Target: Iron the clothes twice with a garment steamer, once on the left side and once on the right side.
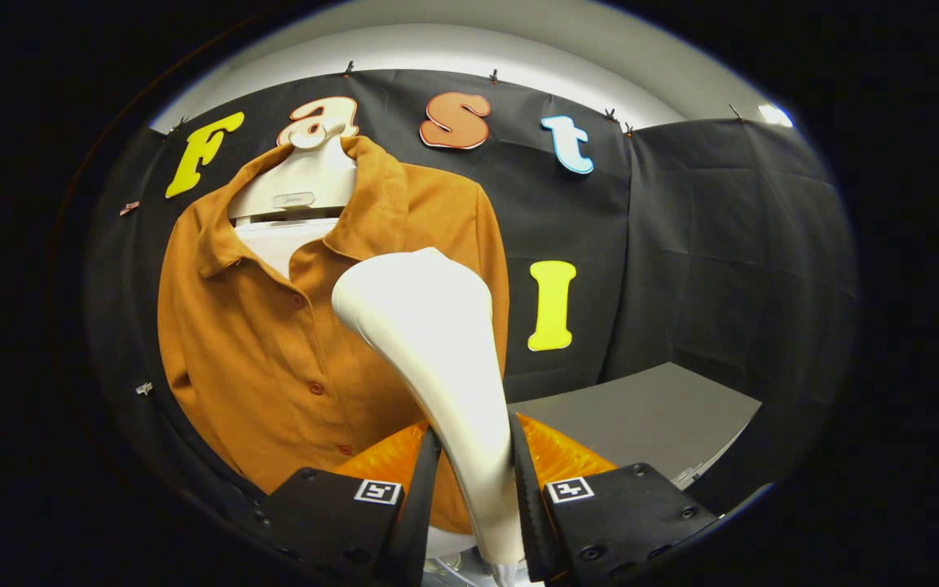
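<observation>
A cloth-walled recording booth, dressed for a laundry chore

Black cloth [681, 228] was clipped up as the back and side walls beneath a pale ceiling [469, 49]; an orange shirt [274, 342] hung on a white hanger form [298, 183] before it, and a bare grey tabletop [649, 416] stood alongside.

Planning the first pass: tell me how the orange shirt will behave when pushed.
The orange shirt hangs from a hanger, so it probably gives and sways. Soft folds suggest floppy cloth. The hand-held gripper grips the steamer, whose head sits in front of it.
</observation>
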A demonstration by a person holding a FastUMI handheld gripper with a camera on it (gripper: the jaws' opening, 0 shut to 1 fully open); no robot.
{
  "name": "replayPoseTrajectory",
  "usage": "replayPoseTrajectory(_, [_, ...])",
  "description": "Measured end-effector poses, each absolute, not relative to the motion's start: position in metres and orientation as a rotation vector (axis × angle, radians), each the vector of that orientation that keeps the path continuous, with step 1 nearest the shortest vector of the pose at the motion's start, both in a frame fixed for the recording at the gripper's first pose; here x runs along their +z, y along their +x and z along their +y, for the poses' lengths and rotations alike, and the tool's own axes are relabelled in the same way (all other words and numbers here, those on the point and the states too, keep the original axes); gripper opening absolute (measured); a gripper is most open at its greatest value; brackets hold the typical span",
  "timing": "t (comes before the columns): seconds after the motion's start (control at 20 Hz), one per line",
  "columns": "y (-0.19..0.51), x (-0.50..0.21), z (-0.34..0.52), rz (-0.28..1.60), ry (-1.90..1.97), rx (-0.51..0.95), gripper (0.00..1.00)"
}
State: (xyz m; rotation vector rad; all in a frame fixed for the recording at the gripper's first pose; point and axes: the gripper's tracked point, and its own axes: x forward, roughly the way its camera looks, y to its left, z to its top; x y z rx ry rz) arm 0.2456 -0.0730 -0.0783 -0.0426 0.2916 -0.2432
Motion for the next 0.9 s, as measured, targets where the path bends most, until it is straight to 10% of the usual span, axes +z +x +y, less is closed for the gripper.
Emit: replayPoseTrajectory(0.9, [0.295,-0.163,-0.050,0.495,-0.086,-0.286,0.50])
